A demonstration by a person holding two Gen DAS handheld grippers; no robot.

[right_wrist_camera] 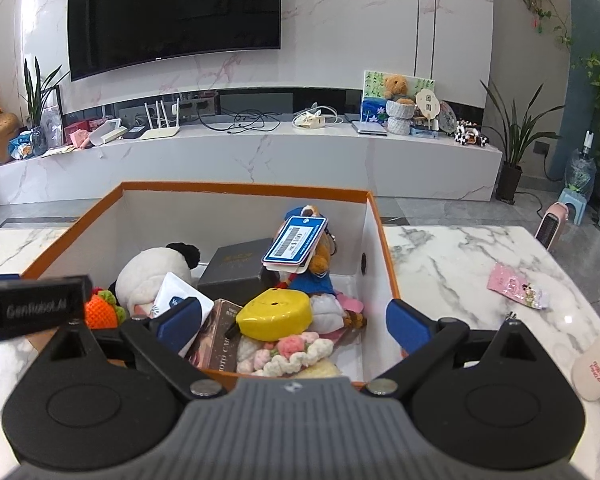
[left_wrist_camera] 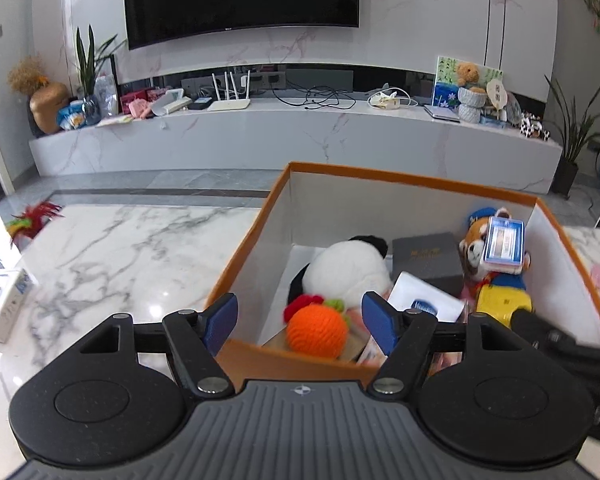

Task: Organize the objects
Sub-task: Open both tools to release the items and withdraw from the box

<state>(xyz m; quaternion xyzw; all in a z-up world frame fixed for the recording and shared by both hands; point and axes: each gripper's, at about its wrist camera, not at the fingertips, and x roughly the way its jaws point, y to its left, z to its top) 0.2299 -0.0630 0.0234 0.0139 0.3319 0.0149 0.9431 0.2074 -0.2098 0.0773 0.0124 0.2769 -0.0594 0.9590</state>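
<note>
**Inspector A:** Over the near edge of the orange-rimmed box (left_wrist_camera: 400,178), the left gripper (left_wrist_camera: 300,322) has its blue pads spread, nothing pinched. The orange knitted ball (left_wrist_camera: 317,330) lies beyond and between them inside the box, untouched.

**Inspector B:** Confirmed. The right gripper (right_wrist_camera: 294,320) is also spread wide, empty, poised above the same box (right_wrist_camera: 244,190) at its near right side. No earlier view is on hand to compare.

**Inspector A:** Contents, working outward?

**Inspector B:** A yellow rounded case (right_wrist_camera: 275,314) just past the pads, a knitted flower piece (right_wrist_camera: 292,350) nearest, a brown printed carton (right_wrist_camera: 216,336) to the left. Farther in: a white-and-black plush (right_wrist_camera: 152,270), a dark grey box (right_wrist_camera: 236,268), and a plush in blue clothing (right_wrist_camera: 314,276) with a blue barcode card (right_wrist_camera: 296,246) leaning on it.

**Inspector A:** Outside the box?

**Inspector B:** On the marble table (right_wrist_camera: 460,264), a pink packet (right_wrist_camera: 516,286) lies well apart to the right, and a pale pink bottle (right_wrist_camera: 598,364) at the near right edge.
</note>
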